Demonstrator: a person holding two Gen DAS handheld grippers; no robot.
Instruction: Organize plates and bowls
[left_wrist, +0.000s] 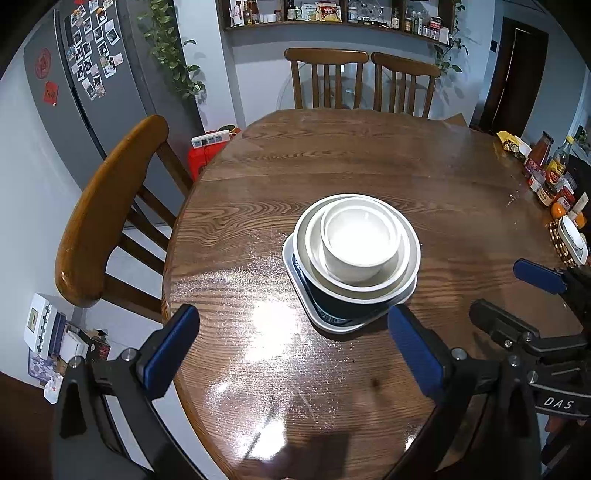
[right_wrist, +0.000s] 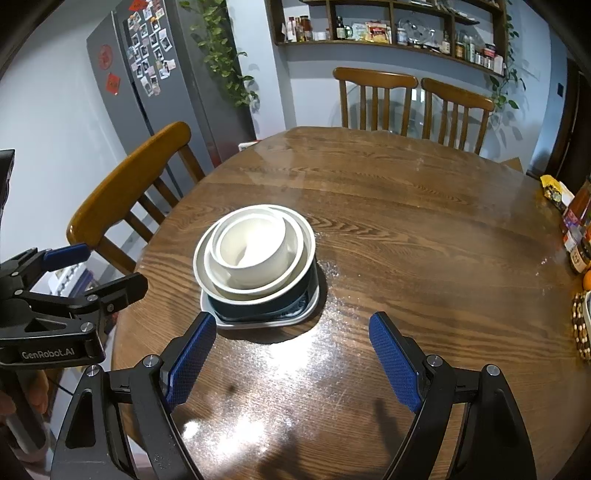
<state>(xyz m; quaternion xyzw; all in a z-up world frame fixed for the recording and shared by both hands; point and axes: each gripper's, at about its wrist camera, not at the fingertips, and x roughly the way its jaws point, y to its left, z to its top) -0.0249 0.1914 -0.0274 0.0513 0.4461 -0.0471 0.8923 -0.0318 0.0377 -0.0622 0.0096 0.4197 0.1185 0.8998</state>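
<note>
On the counter (left_wrist: 258, 177) the bowls (left_wrist: 360, 242) sit nested on a plate (left_wrist: 332, 321), both tongs, left (left_wrist: 291, 354) and right (right_wrist: 291, 362), apart and empty, so stacking looks finished; next is only to withdraw.

The round, glossy brown wooden desk (left_wrist: 369, 166) carries a square white plate (left_wrist: 325, 321) under stacked dishes, with jars and bottles (left_wrist: 550, 173) at its right edge.

Left gripper (left_wrist: 291, 350) & right gripper (right_wrist: 291, 358): black frames, blue textured pads, silver screws; white "GenRobot.AI", "DAS" lettering.

Three nested bowls (left_wrist: 360, 243), one square plate (left_wrist: 334, 321), one table (left_wrist: 424, 177), three chairs (left_wrist: 107, 206).
</note>
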